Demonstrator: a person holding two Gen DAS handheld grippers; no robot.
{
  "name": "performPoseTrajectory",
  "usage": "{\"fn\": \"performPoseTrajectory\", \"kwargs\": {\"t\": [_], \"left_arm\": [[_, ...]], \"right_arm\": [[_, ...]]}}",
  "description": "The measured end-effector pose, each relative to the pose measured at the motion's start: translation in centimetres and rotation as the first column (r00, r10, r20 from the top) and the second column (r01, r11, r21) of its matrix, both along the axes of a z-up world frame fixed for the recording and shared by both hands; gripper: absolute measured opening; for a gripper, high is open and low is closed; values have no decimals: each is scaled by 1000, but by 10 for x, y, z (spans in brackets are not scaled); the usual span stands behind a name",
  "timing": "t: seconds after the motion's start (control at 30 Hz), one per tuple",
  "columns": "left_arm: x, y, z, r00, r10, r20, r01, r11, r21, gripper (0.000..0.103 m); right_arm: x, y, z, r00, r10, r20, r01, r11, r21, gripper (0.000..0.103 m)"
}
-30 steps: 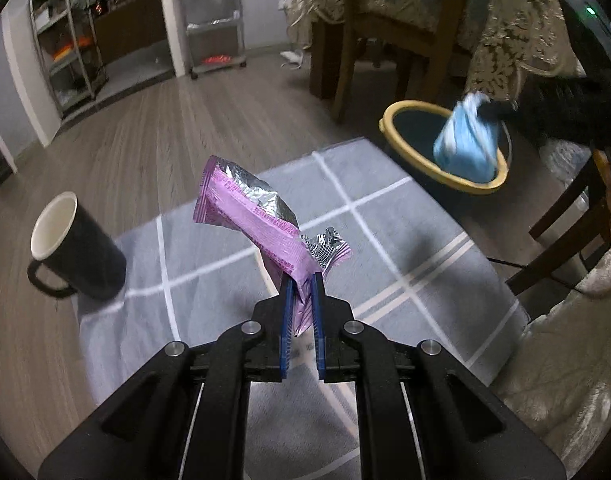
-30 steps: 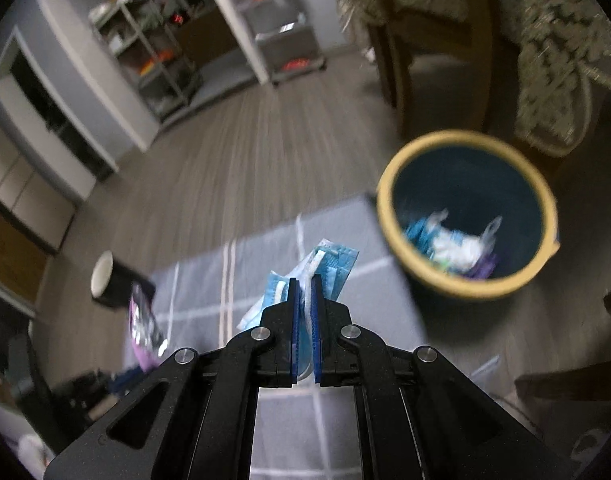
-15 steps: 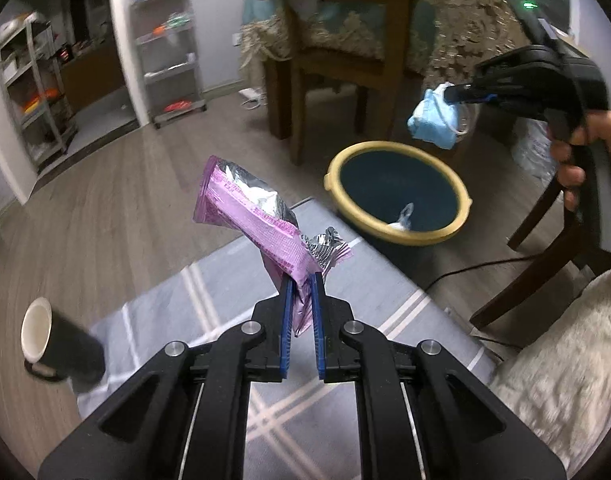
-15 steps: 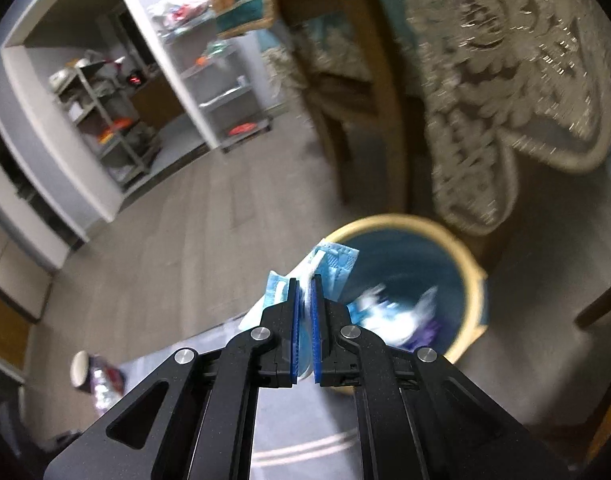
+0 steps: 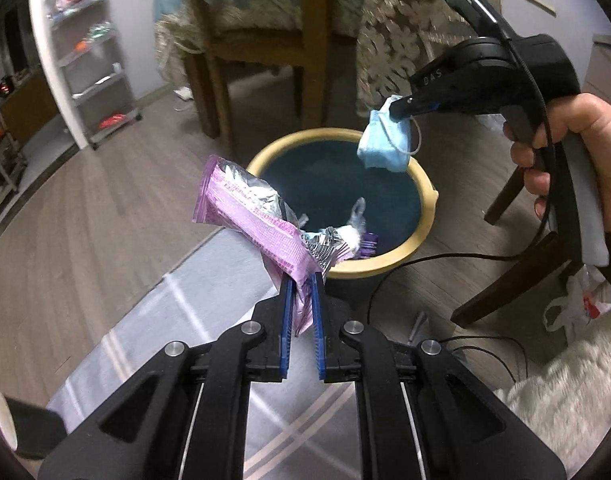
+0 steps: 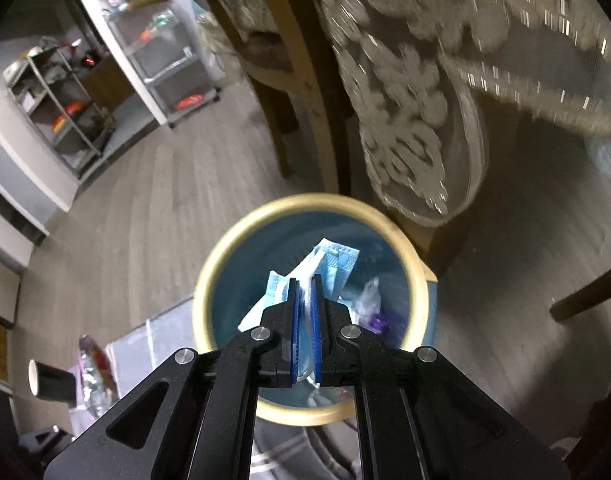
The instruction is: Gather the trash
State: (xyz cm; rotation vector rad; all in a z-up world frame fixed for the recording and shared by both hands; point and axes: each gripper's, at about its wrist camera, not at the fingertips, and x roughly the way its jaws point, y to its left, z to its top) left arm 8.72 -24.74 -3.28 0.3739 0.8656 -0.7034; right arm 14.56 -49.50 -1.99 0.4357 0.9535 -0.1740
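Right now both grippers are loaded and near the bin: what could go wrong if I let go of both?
1. The wrapper in the left gripper hangs over the bin near rim and the rug; dropped here, it may land outside.
2. The mask in the right gripper sits over the opening, but its ear loop could snag on the fingers.
3. The grippers are close and could collide.

A crumpled pale-blue face mask [image 5: 383, 145] with white ear loops hangs pinched in the right tool [image 6: 304, 300], above the open mouth of a round dark-teal bin [image 5: 421, 222] with a yellow rim. A pink foil wrapper [image 5: 257, 220], torn open, stands tilted up-left, clamped in the left tool [image 5: 301, 300] at the bin's near edge. Scraps lie inside the bin
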Motion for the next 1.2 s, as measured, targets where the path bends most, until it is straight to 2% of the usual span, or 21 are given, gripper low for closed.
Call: {"fn": "performPoseTrajectory", "kwargs": {"t": [0.13,0.27,0.37,0.47,0.6,0.63,0.67,0.7,0.83,1.0,1.2], "left_arm": [[15,-28,-17,999,-29,-44,28,1000,-2,9],[32,-56,-34,997,-59,-47,62,997,53,9],[48,-65,-33,998,-61,-31,63,995,71,9],[67,-71,-21,999,-33,-1,33,999,27,14],[77,-71,-18,1000,1,-13,-1,1000,-8,29],[76,-71,-20,1000,6,-12,-6,1000,-6,33],[74,-70,-22,1000,12,-7,-12,1000,0,49],[73,-69,-24,1000,14,-3,-14,1000,0,52],[64,-57,-27,1000,21,-11,-21,1000,2,52],[44,-27,-15,998,55,-32,-56,997,-46,52],[4,15,12,997,74,28,-72,996,-53,52]], "right_arm": [[3,-6,-18,999,-4,-54,3,1000,-10,6],[8,-8,-31,996,-8,-86,6,1000,-23,6],[13,-7,-29,999,-8,-45,7,1000,-30,7],[16,-6,-18,999,-7,34,7,1000,-20,7],[15,-7,-13,996,-26,87,26,1000,-6,34],[14,-8,-12,996,-34,88,34,999,-4,41],[14,-8,-12,995,-41,88,41,999,-2,44],[13,-11,-13,995,-45,88,46,999,-1,44],[10,-15,-11,995,-51,87,51,999,-2,44],[-4,-5,-2,996,-29,86,28,1000,7,44],[-39,19,30,993,-12,120,7,999,49,44]]}}
